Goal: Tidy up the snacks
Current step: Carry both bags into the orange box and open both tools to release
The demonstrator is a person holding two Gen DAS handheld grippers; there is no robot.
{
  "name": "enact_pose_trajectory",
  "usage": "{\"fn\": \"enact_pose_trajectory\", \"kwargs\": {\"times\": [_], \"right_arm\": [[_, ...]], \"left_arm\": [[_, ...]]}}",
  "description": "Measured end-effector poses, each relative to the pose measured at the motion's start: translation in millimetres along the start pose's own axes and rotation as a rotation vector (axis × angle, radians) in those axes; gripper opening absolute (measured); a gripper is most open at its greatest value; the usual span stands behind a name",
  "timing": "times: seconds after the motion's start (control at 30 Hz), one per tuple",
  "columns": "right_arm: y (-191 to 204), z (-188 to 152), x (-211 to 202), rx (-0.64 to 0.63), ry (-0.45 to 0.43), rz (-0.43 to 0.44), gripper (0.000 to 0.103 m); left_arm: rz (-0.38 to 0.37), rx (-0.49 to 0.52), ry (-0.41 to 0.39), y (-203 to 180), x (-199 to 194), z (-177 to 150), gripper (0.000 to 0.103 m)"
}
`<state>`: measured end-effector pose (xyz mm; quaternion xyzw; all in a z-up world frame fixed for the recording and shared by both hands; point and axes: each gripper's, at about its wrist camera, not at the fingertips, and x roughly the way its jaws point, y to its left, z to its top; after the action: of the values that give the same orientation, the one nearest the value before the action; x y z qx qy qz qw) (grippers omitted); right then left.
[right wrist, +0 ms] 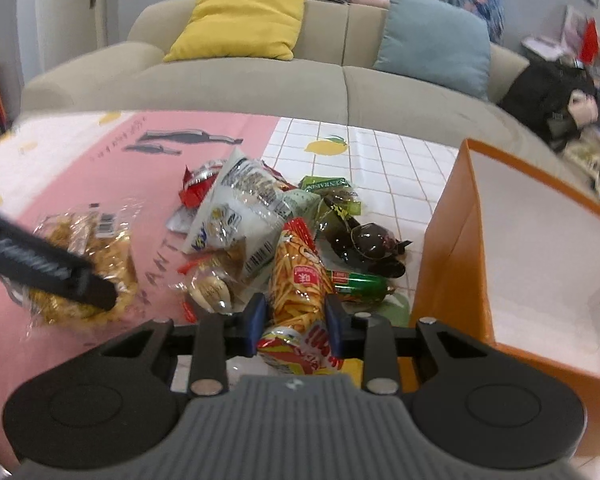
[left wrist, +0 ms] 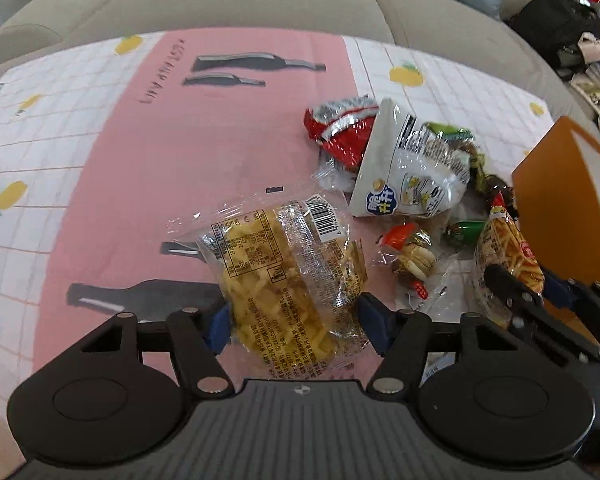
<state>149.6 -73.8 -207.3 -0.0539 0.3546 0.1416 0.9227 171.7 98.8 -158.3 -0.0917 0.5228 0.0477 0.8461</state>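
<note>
My left gripper [left wrist: 294, 326] is open around the near end of a clear bag of yellow noodle snack [left wrist: 288, 264]; its blue pads stand on either side, touching or nearly touching the wrapper. My right gripper [right wrist: 296, 322] is shut on a bag of fries-like sticks [right wrist: 298, 280], which also shows in the left wrist view [left wrist: 508, 252]. An orange box [right wrist: 540, 264] with a white inside stands open to the right. A pile of snacks lies between: a white bag [left wrist: 412, 168], a red bag [left wrist: 340, 132], a small wrapped cookie [left wrist: 414, 262], a green pack [right wrist: 358, 282], dark candies [right wrist: 364, 244].
The table has a pink and white lemon-print cloth [left wrist: 100, 160]. A beige sofa [right wrist: 260, 76] with yellow [right wrist: 240, 20] and blue [right wrist: 432, 36] cushions stands behind it. A black bag [right wrist: 548, 92] and clutter lie at the far right.
</note>
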Motion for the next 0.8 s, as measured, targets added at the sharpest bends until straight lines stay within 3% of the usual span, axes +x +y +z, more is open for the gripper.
{"fn": "enact_pose_trajectory", "kwargs": {"times": [0.13,0.47,0.8], "right_arm": [[-6.1,5.3,-14.4,0.041,-0.051,0.032,0.029],[-33.0,31.0,-75.6,0.194,-0.114,0.142,0.029],[-94.2,66.9,-127.6,0.225,-0.134,0.121,0.029]], "left_arm": [[-0.008,0.003,-0.043,-0.9,-26.6,-3.5,0.074],[-0.118,0.078,-0.159,-33.0,-91.5,0.2,0.074],[-0.205,0.224,-0.228,-98.9,-113.1,19.4,0.074]]}}
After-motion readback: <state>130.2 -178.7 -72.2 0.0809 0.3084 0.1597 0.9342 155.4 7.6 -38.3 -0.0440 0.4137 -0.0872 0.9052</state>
